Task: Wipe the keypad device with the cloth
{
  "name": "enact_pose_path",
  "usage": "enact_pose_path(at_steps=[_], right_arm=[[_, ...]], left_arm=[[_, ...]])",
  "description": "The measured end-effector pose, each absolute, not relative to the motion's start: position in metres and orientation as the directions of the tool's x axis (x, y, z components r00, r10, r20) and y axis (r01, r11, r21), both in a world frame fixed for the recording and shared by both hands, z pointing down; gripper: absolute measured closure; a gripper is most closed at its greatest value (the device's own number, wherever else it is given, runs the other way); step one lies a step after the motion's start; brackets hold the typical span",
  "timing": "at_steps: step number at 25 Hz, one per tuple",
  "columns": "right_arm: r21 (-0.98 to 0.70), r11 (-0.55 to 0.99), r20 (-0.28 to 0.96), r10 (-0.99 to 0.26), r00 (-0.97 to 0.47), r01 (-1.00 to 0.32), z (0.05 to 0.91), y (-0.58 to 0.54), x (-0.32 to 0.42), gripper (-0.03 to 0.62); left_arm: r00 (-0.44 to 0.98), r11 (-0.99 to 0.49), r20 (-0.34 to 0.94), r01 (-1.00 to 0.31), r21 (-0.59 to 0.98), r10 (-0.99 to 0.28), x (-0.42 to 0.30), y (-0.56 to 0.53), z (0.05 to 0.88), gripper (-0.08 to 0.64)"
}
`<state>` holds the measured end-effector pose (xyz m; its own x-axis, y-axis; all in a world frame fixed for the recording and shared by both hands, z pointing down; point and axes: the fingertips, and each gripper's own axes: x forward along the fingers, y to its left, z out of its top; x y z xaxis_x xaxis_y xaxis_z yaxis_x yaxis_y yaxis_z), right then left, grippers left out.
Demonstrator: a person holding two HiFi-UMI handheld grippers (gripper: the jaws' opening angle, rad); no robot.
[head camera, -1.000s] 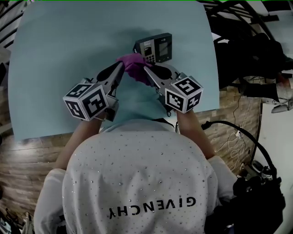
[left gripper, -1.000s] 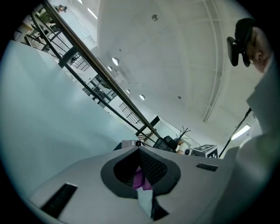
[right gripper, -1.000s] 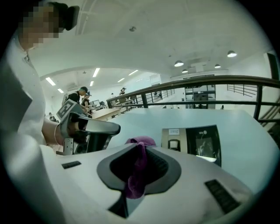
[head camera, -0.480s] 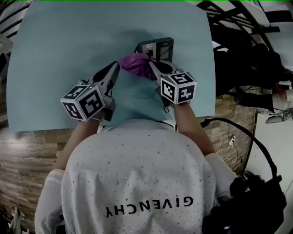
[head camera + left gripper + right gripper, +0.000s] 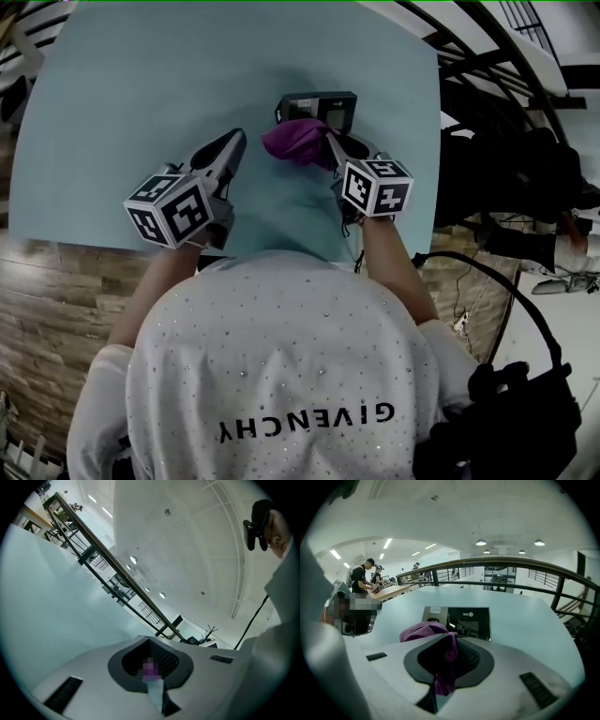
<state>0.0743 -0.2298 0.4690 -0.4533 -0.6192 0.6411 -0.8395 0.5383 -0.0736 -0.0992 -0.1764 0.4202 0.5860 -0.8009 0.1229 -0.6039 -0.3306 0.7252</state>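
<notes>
- Two tongs are showing, one in each of the person's hands.
- The right tongs [image 5: 329, 142] are squeezing shut on the one purple cloth [image 5: 292, 141], and a bit of cloth is hanging down between the jaws.
- The left tongs [image 5: 233, 142] are pressing their jaws together with nothing in them. They are hanging just beside the cloth, not touching it.
- One keypad device [image 5: 323, 105] is lying flat on the one blue table [image 5: 141, 94], near its far side.
- The cloth is bunching up at the near edge of the keypad device and covering a bit of it.
- Two marker cubes are showing, one on each pair of tongs.
</notes>
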Motion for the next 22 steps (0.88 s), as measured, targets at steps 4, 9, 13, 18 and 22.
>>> enact_pose_path(at_steps=[4,9,13,18,22], right_arm=[[-0.099,0.519,0.627,-0.63,-0.458,-0.849,0.474,-0.232,0.097,0.551],[-0.143,0.461,0.624,-0.645,-0.442,-0.876,0.487,-0.232,0.132,0.551],[-0.183,0.425,0.617,-0.653,-0.44,-0.887,0.493,-0.236,0.158,0.551],[-0.236,0.4,0.607,-0.651,-0.455,-0.886,0.503,-0.239,0.181,0.551],[-0.25,0.417,0.593,-0.647,-0.479,-0.874,0.5,-0.239,0.191,0.551]], left_arm=[[0.562,-0.31,0.148,-0.635,0.708,-0.814,-0.084,-0.167,0.42,0.56],[0.542,-0.291,0.178,-0.665,0.688,-0.821,-0.061,-0.152,0.42,0.56],[0.514,-0.276,0.191,-0.695,0.664,-0.836,-0.045,-0.143,0.414,0.56],[0.471,-0.251,0.204,-0.732,0.634,-0.858,-0.03,-0.13,0.405,0.56],[0.416,-0.213,0.215,-0.766,0.606,-0.884,-0.024,-0.125,0.401,0.56]])
